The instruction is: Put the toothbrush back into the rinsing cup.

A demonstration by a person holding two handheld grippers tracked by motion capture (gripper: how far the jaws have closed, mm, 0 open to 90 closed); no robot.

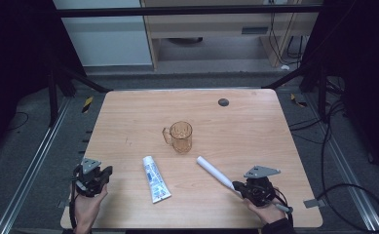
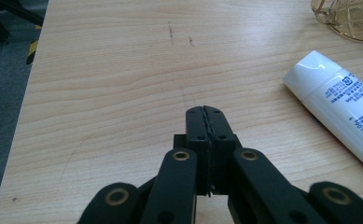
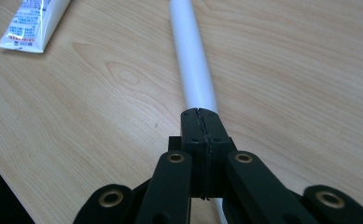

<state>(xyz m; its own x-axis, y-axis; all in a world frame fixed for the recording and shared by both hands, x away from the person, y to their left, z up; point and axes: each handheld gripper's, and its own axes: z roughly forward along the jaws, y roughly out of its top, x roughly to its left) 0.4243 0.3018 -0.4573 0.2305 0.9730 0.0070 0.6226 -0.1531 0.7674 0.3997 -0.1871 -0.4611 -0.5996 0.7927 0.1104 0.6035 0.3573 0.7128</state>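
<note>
A white toothpaste tube (image 1: 156, 178) (image 2: 342, 107) (image 3: 34, 21) lies on the wooden table (image 1: 128, 112), cap toward the far side. Behind it stands an amber glass mug (image 1: 181, 136) (image 2: 352, 18), handle to the left. A white cylinder (image 1: 215, 172) (image 3: 193, 60) lies slanted at the front right. My left gripper (image 1: 108, 171) (image 2: 206, 112) rests at the front left corner, shut with nothing between its jaws, left of the toothpaste. My right gripper (image 1: 236, 185) (image 3: 199, 114) is shut too, and its closed jaws sit over the near end of the cylinder, which runs on under them.
A small dark round disc (image 1: 223, 102) sits near the table's far edge. Black frame legs stand off both far corners, and cables (image 1: 333, 146) trail on the floor to the right. Bare wood lies between the mug and the far edge.
</note>
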